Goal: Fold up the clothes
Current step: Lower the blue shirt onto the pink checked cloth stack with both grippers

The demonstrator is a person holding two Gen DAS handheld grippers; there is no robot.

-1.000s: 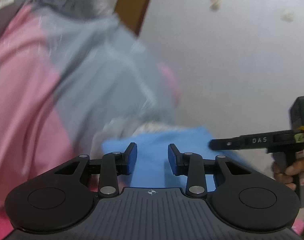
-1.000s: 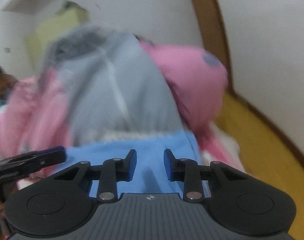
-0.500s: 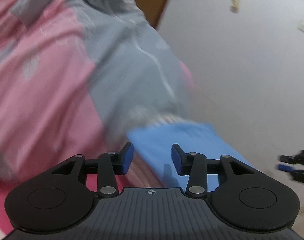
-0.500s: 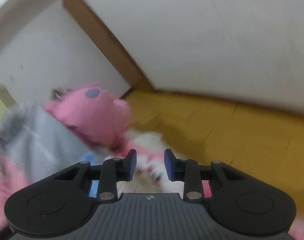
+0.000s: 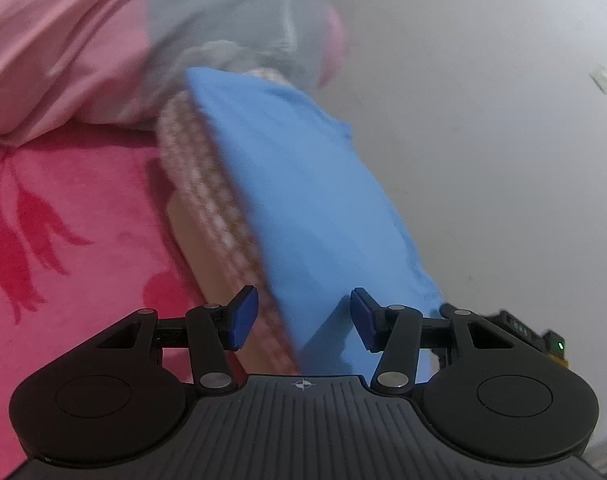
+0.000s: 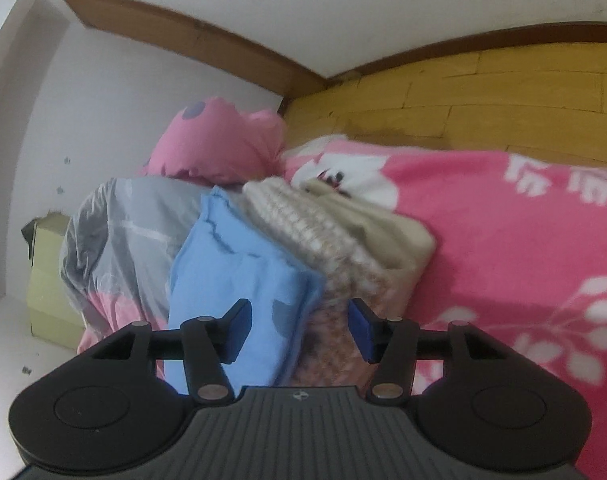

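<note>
Lying between the parted right claw: blue garment

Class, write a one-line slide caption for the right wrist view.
Open right gripper hovers over a folded blue garment stacked beside a cream knit sweater on a pink floral blanket.

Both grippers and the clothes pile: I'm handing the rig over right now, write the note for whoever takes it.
Left gripper: open, holding nothing, fingers either side of the blue garment's near edge.
Right gripper: open, holding nothing, over the seam between the blue garment and the knitted beige garment.
Both garments lie in a stack on the pink floral blanket, against the grey-and-pink quilt and pink pillow.
Done: the blue garment looks folded flat.
Left: whether the knitted one is fully folded cannot be told; check it, then square the stack.
</note>
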